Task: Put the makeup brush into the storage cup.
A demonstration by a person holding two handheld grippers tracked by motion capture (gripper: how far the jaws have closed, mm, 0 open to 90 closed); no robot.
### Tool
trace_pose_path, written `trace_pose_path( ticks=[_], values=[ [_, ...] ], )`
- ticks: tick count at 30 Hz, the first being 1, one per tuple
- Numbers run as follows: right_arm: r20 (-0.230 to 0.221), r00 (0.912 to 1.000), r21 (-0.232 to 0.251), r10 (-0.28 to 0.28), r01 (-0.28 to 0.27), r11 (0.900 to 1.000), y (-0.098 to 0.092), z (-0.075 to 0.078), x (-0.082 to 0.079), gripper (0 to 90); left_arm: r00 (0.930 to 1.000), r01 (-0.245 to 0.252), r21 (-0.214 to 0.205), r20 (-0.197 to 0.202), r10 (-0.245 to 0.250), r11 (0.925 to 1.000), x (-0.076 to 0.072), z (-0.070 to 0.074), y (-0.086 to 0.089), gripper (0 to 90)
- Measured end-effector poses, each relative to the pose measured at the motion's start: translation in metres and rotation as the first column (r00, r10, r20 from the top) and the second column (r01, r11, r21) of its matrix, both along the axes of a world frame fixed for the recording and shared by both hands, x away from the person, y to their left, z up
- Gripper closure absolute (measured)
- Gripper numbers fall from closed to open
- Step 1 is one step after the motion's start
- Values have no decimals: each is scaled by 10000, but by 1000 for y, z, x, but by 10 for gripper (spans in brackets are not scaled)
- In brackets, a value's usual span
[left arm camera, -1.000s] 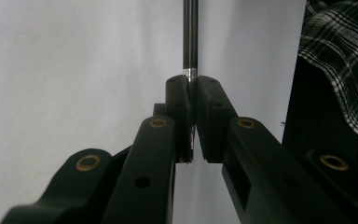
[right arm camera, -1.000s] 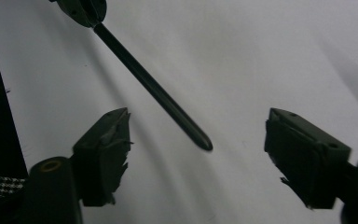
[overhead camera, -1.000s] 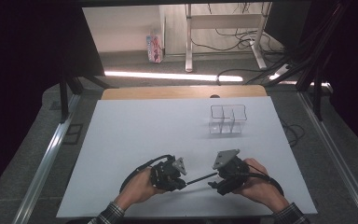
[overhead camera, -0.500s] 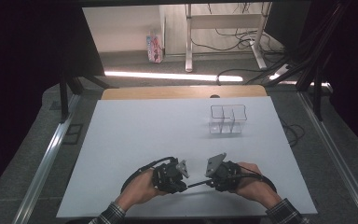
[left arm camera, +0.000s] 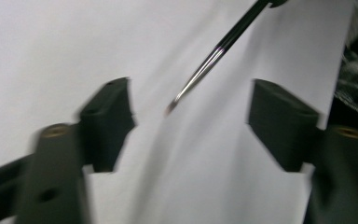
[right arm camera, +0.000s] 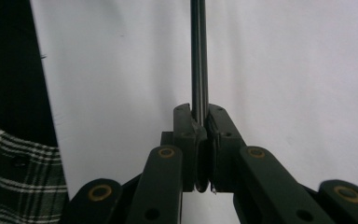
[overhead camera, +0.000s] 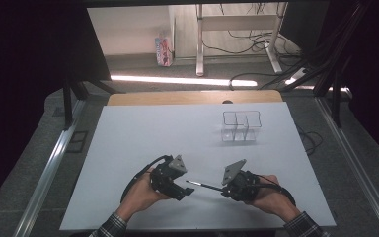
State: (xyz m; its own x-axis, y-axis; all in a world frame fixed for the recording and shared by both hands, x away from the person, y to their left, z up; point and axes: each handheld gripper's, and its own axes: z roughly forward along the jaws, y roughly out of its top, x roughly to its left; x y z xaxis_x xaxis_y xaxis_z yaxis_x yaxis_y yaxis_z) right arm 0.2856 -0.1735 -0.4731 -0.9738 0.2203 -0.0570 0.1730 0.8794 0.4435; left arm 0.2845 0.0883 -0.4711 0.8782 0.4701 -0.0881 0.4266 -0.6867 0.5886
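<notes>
Thin black paintbrush lies level just above the white table.

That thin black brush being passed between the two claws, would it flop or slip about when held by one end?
Probably stiff: the brush juts out straight from the right gripper, held at one end. Likely light, being so slender. Its round, glossy handle might slip or roll if set down.

No legible text or labels

Two black handheld grippers, left gripper and right gripper, each with a grey three-cornered plate on top and a black cable looping off the back. Jaw links show brass-coloured pivot rings. Plaid sleeves, dark and white check.
</notes>
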Motion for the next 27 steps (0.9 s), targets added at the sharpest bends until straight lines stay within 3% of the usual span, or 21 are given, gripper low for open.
trace_pose_path(
  ticks=[3, 7, 9, 13, 18, 21, 26, 27],
  values=[
    [103, 9991, 124, -421, 420, 9990, -6, 1, 1, 836, 9967, -786, -608, -240, 773, 9951, 3, -3, 13, 152],
    [221, 9940, 435, -1074, 1064, 9934, -14, 1, 3, 836, 9897, -1401, -1053, -459, 1359, 9845, 4, -4, 26, 64],
    [250, 9899, 521, -1392, 1378, 9891, -17, 1, 4, 836, 9826, -1849, -1323, -424, 1808, 9738, 3, -7, 31, 41],
    [412, 9838, 748, -1744, 1710, 9824, -22, -1, 5, 836, 9703, -2391, -1795, -811, 2279, 9542, 5, -16, 42, 39],
    [651, 9727, 1259, -2226, 2132, 9688, -25, 0, 5, 836, 9676, -2497, -2538, -1025, 2307, 9345, 7, -16, 47, 48],
    [746, 9681, 1669, -2390, 2242, 9602, -25, 2, 2, 835, 9691, -2396, -3291, -1370, 2049, 9134, 8, -17, 45, 41],
    [996, 9633, 2367, -2493, 2204, 9463, -22, 4, -3, 835, 9689, -2312, -3690, -1709, 1788, 9002, 8, -13, 39, 40],
    [1013, 9625, 2501, -2516, 2201, 9429, -21, 5, -4, 835, 9687, -2294, -3698, -1769, 1742, 9003, 8, -11, 38, 41]
  ],
)
